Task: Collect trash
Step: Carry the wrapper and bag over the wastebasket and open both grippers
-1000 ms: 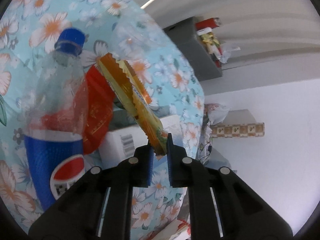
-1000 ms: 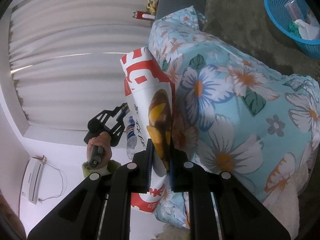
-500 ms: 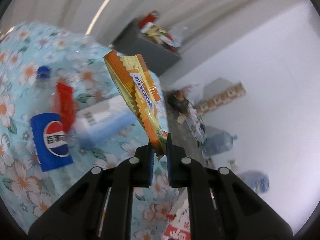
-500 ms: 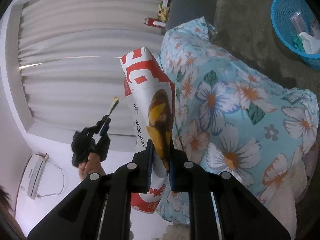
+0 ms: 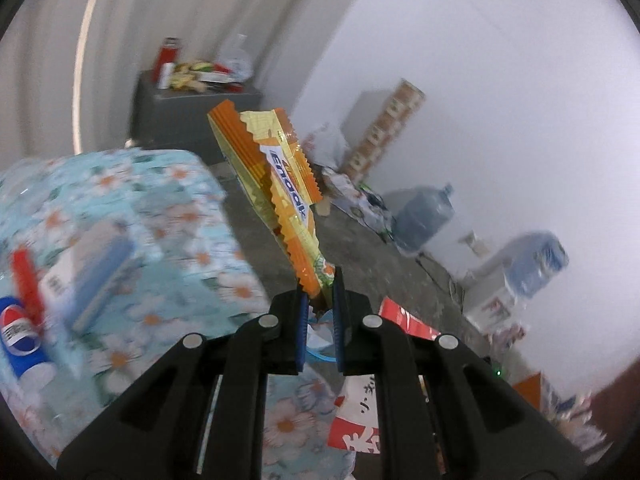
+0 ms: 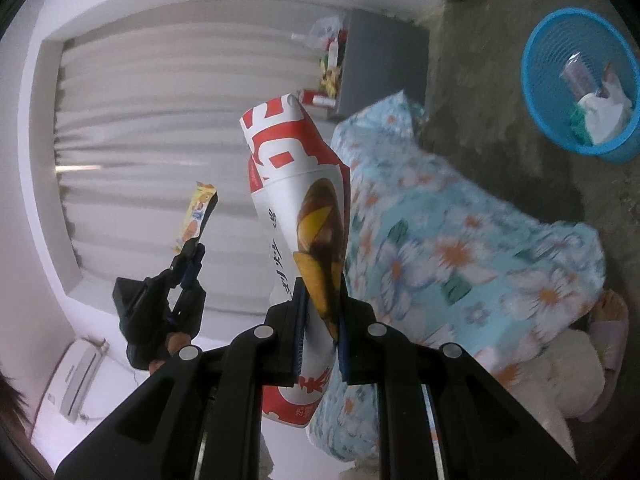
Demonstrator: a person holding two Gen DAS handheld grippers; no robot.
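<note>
My left gripper [image 5: 319,286] is shut on the lower end of an orange and yellow snack wrapper [image 5: 276,184], which sticks up in front of it. The same wrapper [image 6: 196,216] and left gripper [image 6: 191,249] show at the left of the right wrist view, held by a hand. My right gripper [image 6: 322,294] is shut on a red and white snack bag [image 6: 298,216] with a food picture. That bag [image 5: 360,420] also shows low in the left wrist view. A blue trash basket [image 6: 536,92] with some trash in it stands on the floor at the upper right.
A floral blue bed cover [image 5: 132,240] carries a Pepsi bottle [image 5: 18,332], a red wrapper [image 5: 26,280] and a white box [image 5: 92,268]. A grey cabinet [image 5: 192,116] with clutter stands behind. Water jugs [image 5: 424,216] and bags line the white wall.
The left gripper lifted the orange wrapper up off the bed and rolled, its view swinging from the bed to the room. The right gripper shifted a little with its bag; the basket moved lower in view.
</note>
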